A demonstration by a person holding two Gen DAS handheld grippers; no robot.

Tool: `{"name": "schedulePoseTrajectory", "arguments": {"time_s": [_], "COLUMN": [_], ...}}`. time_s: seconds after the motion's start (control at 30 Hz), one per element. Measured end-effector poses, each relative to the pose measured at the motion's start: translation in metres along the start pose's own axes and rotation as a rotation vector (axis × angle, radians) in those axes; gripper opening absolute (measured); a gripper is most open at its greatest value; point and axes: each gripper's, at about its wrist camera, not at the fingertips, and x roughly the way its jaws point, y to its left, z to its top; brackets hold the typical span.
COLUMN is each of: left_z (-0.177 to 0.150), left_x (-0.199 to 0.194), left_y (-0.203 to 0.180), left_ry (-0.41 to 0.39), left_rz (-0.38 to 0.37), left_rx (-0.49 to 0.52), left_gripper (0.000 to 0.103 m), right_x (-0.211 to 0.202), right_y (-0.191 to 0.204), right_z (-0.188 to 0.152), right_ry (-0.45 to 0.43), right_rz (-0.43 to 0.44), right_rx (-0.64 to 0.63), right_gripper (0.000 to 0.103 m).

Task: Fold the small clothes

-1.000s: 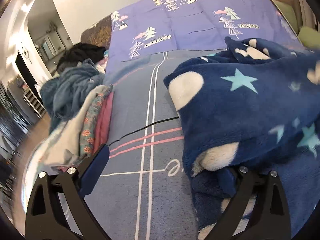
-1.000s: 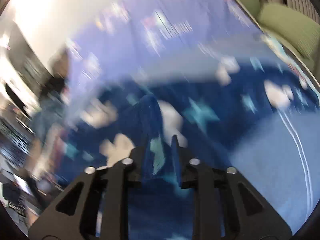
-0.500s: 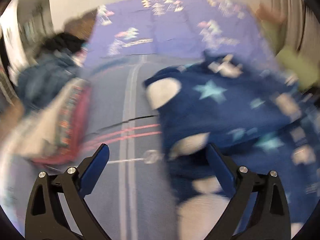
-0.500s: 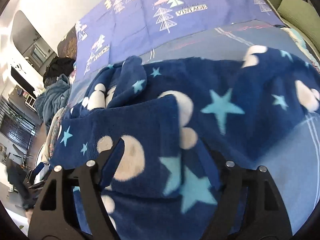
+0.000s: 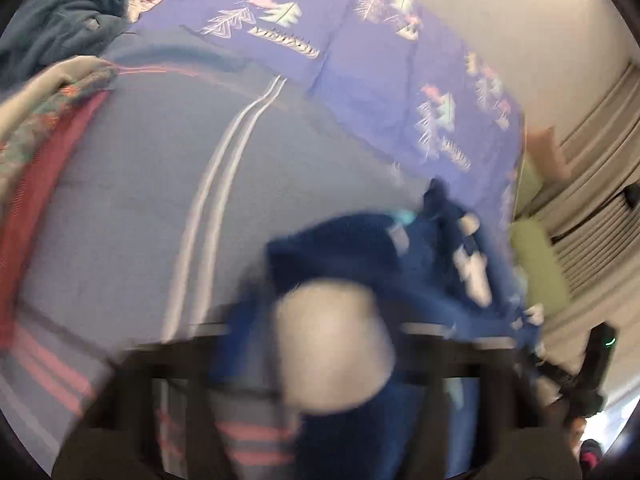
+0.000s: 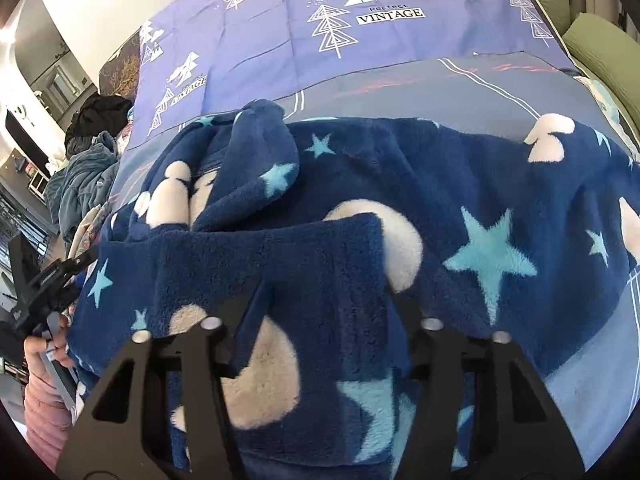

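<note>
A dark blue fleece garment [image 6: 360, 208] with white moons and pale blue stars lies spread on the bed, one part folded over on itself. My right gripper [image 6: 324, 300] is open, its fingers [image 6: 248, 304] resting on the folded layer. The left wrist view is badly blurred: the garment [image 5: 340, 320] bunches between my left gripper's fingers [image 5: 320, 340], and I cannot tell how the jaws stand. The left gripper also shows in the right wrist view [image 6: 36, 280] at the garment's left edge, held by a hand.
The bed has a grey striped sheet [image 5: 140, 200] and a purple tree-print cover [image 6: 320, 20]. A stack of folded clothes [image 5: 32, 112] and a teal garment heap [image 6: 80, 176] lie at the left. Green cushions [image 6: 592, 40] sit at the right.
The right gripper let go of the fleece and opened, then settled on the folded layer. The left gripper swung fast to the right, and fleece now sits between its fingers.
</note>
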Motion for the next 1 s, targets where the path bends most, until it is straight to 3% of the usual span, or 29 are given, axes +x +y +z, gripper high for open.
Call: {"name": "schedulePoseTrajectory", "arguments": {"time_s": [0.03, 0.07, 0.17, 0.23, 0.3, 0.37, 0.4, 0.47, 0.53, 0.6, 0.63, 0.73, 0.77, 0.83, 0.87, 0.9, 0.97, 1.0], "left_z": [0.003, 0.004, 0.0, -0.007, -0.012, -0.018, -0.022, -0.031, -0.039, -0.047, -0.053, -0.074, -0.082, -0.098, -0.109, -0.117, -0.13, -0.134], "left_x": [-0.004, -0.012, -0.058, -0.072, -0.059, -0.028, -0.012, -0.002, -0.019, -0.047, -0.061, -0.081, -0.08, -0.071, -0.06, -0.051, -0.033, -0.028], "left_y": [-0.004, -0.012, -0.046, -0.063, -0.072, -0.072, -0.069, -0.064, -0.068, -0.079, -0.089, -0.117, -0.123, -0.13, -0.135, -0.138, -0.14, -0.143], "left_ry": [-0.018, -0.053, -0.21, -0.278, -0.277, -0.207, -0.159, -0.133, -0.198, -0.281, -0.298, -0.277, -0.247, -0.188, -0.142, -0.114, -0.064, -0.051], "left_rz": [-0.01, -0.017, 0.004, 0.103, 0.255, 0.407, 0.457, 0.509, 0.522, 0.51, 0.462, 0.301, 0.266, 0.241, 0.242, 0.254, 0.335, 0.364], "left_rx": [-0.02, 0.001, 0.149, 0.258, 0.354, 0.43, 0.448, 0.463, 0.473, 0.484, 0.495, 0.534, 0.553, 0.582, 0.611, 0.638, 0.696, 0.709], "left_gripper": [0.013, 0.012, 0.011, 0.012, 0.012, 0.014, 0.017, 0.029, 0.051, 0.056, 0.056, 0.057, 0.06, 0.063, 0.064, 0.064, 0.064, 0.064], "right_x": [0.0, -0.003, -0.034, -0.046, -0.036, -0.009, 0.002, -0.005, -0.026, -0.042, -0.049, -0.054, -0.05, -0.033, -0.027, -0.02, -0.021, -0.027], "right_y": [0.0, 0.0, 0.003, 0.006, 0.007, 0.004, 0.0, -0.01, -0.016, -0.017, -0.019, -0.019, -0.019, -0.025, -0.025, -0.025, -0.015, -0.011], "right_z": [0.001, 0.002, 0.006, 0.009, 0.012, 0.012, 0.009, 0.001, -0.007, -0.011, -0.012, -0.019, -0.022, -0.025, -0.027, -0.027, -0.027, -0.025], "right_ry": [-0.003, -0.014, -0.142, -0.203, -0.199, -0.119, -0.081, -0.1, -0.133, -0.15, -0.147, -0.085, -0.046, 0.015, 0.024, 0.022, 0.0, 0.003], "right_rz": [-0.005, 0.003, 0.063, 0.023, -0.07, -0.192, -0.219, -0.174, -0.138, -0.101, -0.074, 0.016, 0.034, 0.08, 0.091, 0.078, 0.039, 0.072], "right_rx": [-0.003, -0.011, -0.002, -0.004, -0.008, -0.03, -0.029, -0.001, 0.0, -0.024, -0.031, -0.035, -0.018, 0.061, 0.083, 0.092, 0.053, 0.053], "right_gripper": [0.022, 0.017, 0.016, 0.016, 0.016, 0.025, 0.027, 0.028, 0.043, 0.043, 0.043, 0.044, 0.051, 0.074, 0.074, 0.071, 0.023, 0.008]}}
